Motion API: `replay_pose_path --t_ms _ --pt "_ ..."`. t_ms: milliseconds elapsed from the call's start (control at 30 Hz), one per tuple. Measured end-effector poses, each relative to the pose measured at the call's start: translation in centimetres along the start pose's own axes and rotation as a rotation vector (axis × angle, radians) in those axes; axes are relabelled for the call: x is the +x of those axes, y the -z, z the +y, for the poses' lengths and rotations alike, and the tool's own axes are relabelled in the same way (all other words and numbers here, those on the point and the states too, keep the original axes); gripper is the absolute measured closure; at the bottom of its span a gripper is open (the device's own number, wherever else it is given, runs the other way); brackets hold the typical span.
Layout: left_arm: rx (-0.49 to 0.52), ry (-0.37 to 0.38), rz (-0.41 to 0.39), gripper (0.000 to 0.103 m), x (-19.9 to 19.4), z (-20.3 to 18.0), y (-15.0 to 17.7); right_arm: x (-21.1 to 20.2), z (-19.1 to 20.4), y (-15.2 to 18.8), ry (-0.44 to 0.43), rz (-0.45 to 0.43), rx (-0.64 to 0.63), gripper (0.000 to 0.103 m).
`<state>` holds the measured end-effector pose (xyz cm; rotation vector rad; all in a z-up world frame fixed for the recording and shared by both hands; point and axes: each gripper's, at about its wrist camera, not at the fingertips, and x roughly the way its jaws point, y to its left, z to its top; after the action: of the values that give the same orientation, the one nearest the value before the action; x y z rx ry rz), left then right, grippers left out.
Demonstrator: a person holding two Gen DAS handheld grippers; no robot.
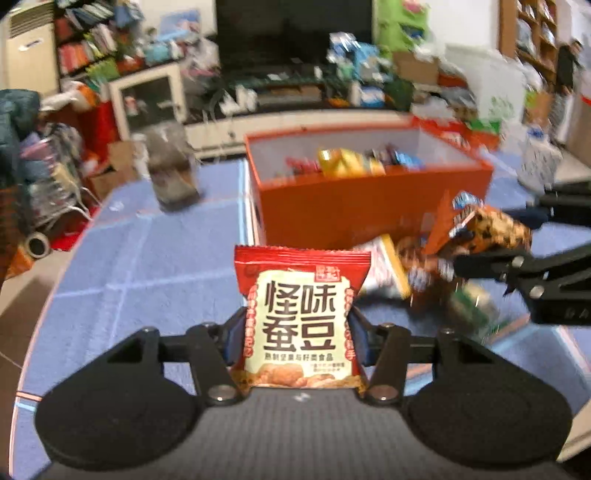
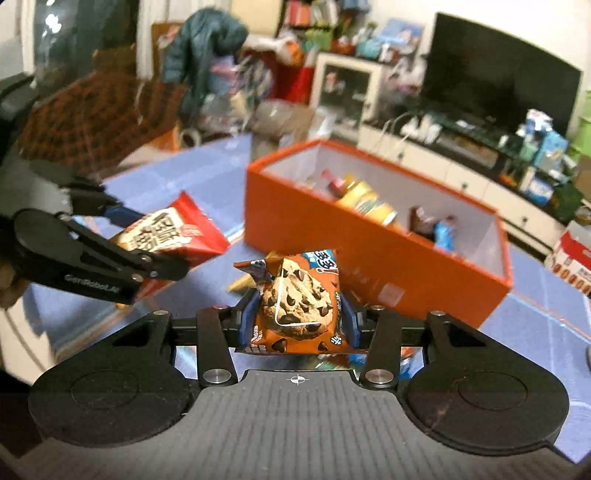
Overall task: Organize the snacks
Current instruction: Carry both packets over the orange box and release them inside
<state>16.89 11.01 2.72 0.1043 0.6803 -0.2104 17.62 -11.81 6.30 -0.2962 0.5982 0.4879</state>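
Left gripper [image 1: 297,332]: I am clamping the red bean packet [image 1: 301,317].
Right gripper [image 2: 299,317]: I am clamping the cookie packet [image 2: 295,306].
Orange box [image 1: 369,206]: it is sitting behind, holding snacks.

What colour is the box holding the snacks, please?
Orange outside, white inside; clearest in the right wrist view.

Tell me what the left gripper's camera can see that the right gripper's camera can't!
Only the left camera shows the big Chinese letters on the front of the red bean packet that the left gripper is squeezing, plus a tall white cabinet in the corner.

Only the right camera shows the cookie packet up close in the right gripper, plus a plaid sleeve and a blue-green jacket.

Both show the orange box with snacks inside, the blue tablecloth, the television and both held packets.
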Motion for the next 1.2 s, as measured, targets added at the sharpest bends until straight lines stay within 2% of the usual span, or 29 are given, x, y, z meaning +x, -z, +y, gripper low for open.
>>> replay_pose_path --t_ms 100,267,433,600,867,1000,1100,1200 --pt "-0.046 -0.043 -0.021 0.05 -0.6 -0.8 -1.0 -0.5 -0.7 -0.5 0.026 -0.018 0.03 0.071" --pt "-0.11 -0.089 0.006 0.05 0.4 -2.1 -2.0 -0.7 -1.9 -0.7 0.058 -0.01 0.083 0.071" --pt "-0.083 -0.13 0.002 0.05 1.3 -3.3 -2.6 -0.8 -2.8 -0.7 0.071 -0.01 0.124 0.071" --pt "-0.11 -0.152 0.01 0.05 1.7 -3.0 -2.7 -0.6 -3.2 -0.3 0.081 0.003 0.137 0.071" --pt "-0.109 -0.156 0.025 0.05 2.1 -2.8 -2.6 0.4 -3.0 -0.3 0.075 0.029 0.137 0.071" --pt "-0.145 -0.121 0.027 0.05 1.7 -2.0 -2.7 0.3 -2.8 -0.6 0.059 0.029 0.137 0.071" --pt "-0.171 -0.101 -0.009 0.05 0.3 -1.4 -3.6 -1.1 -3.5 -1.2 0.069 -0.014 0.158 0.071" --pt "-0.153 -0.114 -0.068 0.05 -1.1 -1.0 -5.1 -2.7 -5.6 -1.9 0.096 -0.059 0.21 0.071"
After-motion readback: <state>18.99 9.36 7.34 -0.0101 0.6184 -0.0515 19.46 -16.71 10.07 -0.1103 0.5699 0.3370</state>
